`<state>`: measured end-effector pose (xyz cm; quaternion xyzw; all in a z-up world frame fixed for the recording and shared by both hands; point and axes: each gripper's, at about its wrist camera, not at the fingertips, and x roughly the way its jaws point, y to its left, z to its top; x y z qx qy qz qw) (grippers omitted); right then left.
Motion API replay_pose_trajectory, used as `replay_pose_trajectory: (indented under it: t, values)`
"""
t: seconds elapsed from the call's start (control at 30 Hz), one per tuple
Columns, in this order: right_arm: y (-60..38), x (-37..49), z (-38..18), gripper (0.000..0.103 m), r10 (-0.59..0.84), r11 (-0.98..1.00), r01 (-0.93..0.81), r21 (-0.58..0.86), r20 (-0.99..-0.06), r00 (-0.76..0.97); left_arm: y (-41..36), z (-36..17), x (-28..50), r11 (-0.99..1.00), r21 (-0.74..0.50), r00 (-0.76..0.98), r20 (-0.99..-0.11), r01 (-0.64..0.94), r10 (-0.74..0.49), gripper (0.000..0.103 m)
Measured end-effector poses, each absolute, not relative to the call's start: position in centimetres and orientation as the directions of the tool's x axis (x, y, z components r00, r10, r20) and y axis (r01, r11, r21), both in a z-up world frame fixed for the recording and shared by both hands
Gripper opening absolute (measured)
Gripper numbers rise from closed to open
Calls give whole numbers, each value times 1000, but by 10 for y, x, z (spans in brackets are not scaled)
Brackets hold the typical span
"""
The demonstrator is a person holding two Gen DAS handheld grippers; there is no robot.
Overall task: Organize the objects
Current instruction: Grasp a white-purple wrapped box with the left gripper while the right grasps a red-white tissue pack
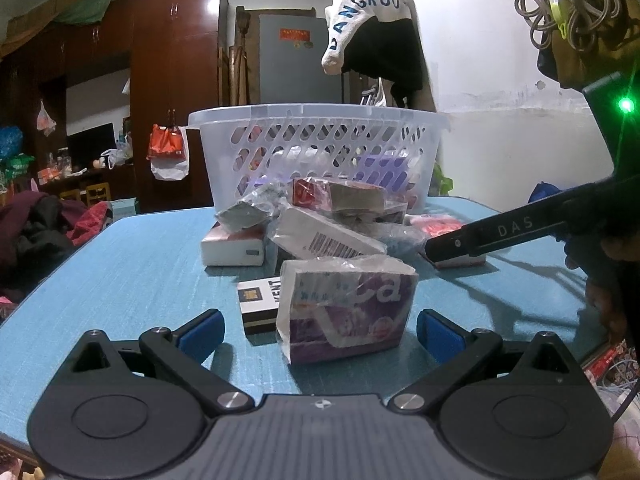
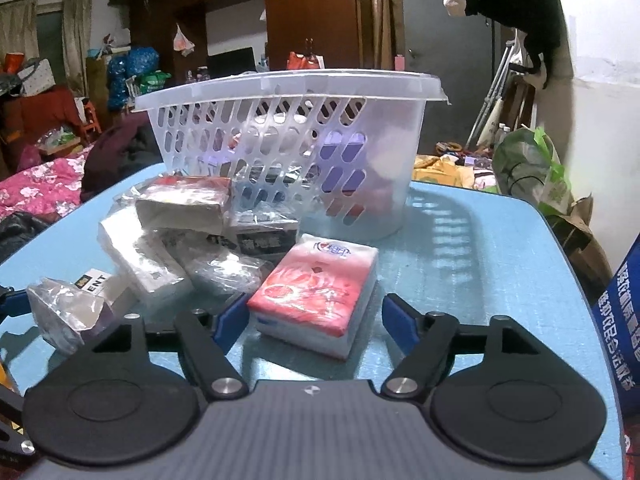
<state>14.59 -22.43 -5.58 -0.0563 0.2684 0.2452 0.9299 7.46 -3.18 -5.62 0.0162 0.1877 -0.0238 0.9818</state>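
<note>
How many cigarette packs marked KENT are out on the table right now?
1 visible: the KENT pack lies on the blue table, left of the purple tissue pack. Others may be hidden under the pile.

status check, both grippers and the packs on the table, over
Left gripper open around purple tissue pack. Right gripper open around pink tissue pack. Both packs on blue table, basket behind the pile. KENT box beside purple pack.
</note>
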Motion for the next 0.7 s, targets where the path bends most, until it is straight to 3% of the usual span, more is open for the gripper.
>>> replay_pose_trajectory:
  t: [0.5, 0.53, 0.6, 0.7]
  values:
    - [-213, 150, -59, 74, 390, 872, -488, -21, -574, 721, -33, -60, 74, 998, 28, 935, -353, 48, -35, 101]
    - [-213, 151, -59, 68, 391, 873, -487, -19, -570, 723, -33, -60, 74, 998, 26, 938, -345, 54, -42, 97]
    - [-215, 150, -59, 64, 404, 870, -493, -8, -562, 722, -34, -61, 71, 997, 39, 947, -320, 59, -44, 69]
    - [-217, 144, -59, 63, 401, 874, -485, -17, -538, 742, -33, -61, 68, 997, 49, 954, -295, 60, -43, 69]
